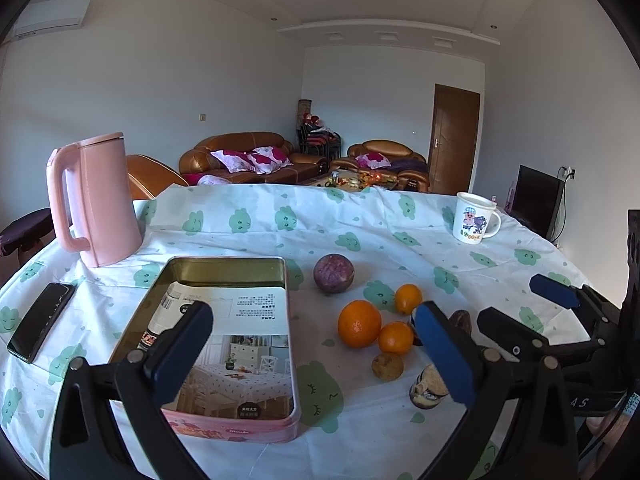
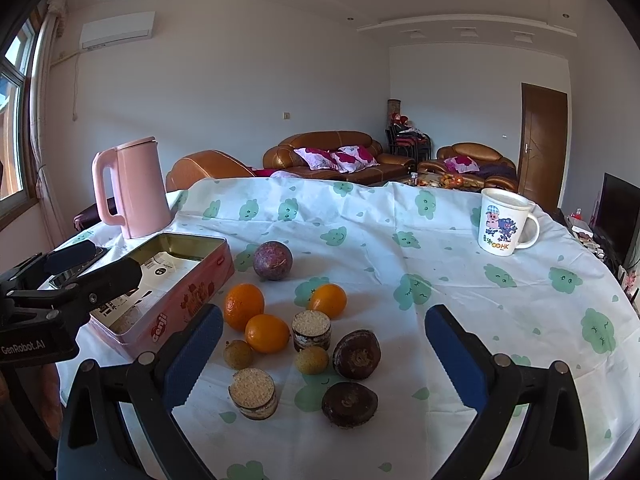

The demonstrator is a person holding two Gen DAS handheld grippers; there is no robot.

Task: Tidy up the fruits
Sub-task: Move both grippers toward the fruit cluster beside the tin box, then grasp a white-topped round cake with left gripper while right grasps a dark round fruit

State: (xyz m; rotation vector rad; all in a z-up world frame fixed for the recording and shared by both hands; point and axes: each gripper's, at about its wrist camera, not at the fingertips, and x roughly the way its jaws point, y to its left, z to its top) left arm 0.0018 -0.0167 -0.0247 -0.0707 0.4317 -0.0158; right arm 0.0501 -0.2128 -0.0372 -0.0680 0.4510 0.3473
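Observation:
Three oranges (image 2: 244, 306) (image 1: 359, 323), a purple round fruit (image 2: 272, 260) (image 1: 333, 273), two small tan fruits (image 2: 312, 360), two dark brown round fruits (image 2: 356, 354) and two crumb-topped cake pieces (image 2: 253, 394) lie on the tablecloth. A pink tin (image 1: 224, 344) (image 2: 176, 280) with a leaflet inside stands left of them. My left gripper (image 1: 316, 354) hovers open over the tin's right edge, nothing between its fingers. My right gripper (image 2: 324, 360) is open above the fruit cluster, holding nothing. Each gripper shows in the other's view.
A pink kettle (image 1: 94, 202) stands at the back left, a black phone (image 1: 40, 326) lies at the left edge, and a white cartoon mug (image 2: 506, 222) sits at the back right. The round table (image 2: 440, 240) carries a white cloth with green prints. Sofas stand beyond.

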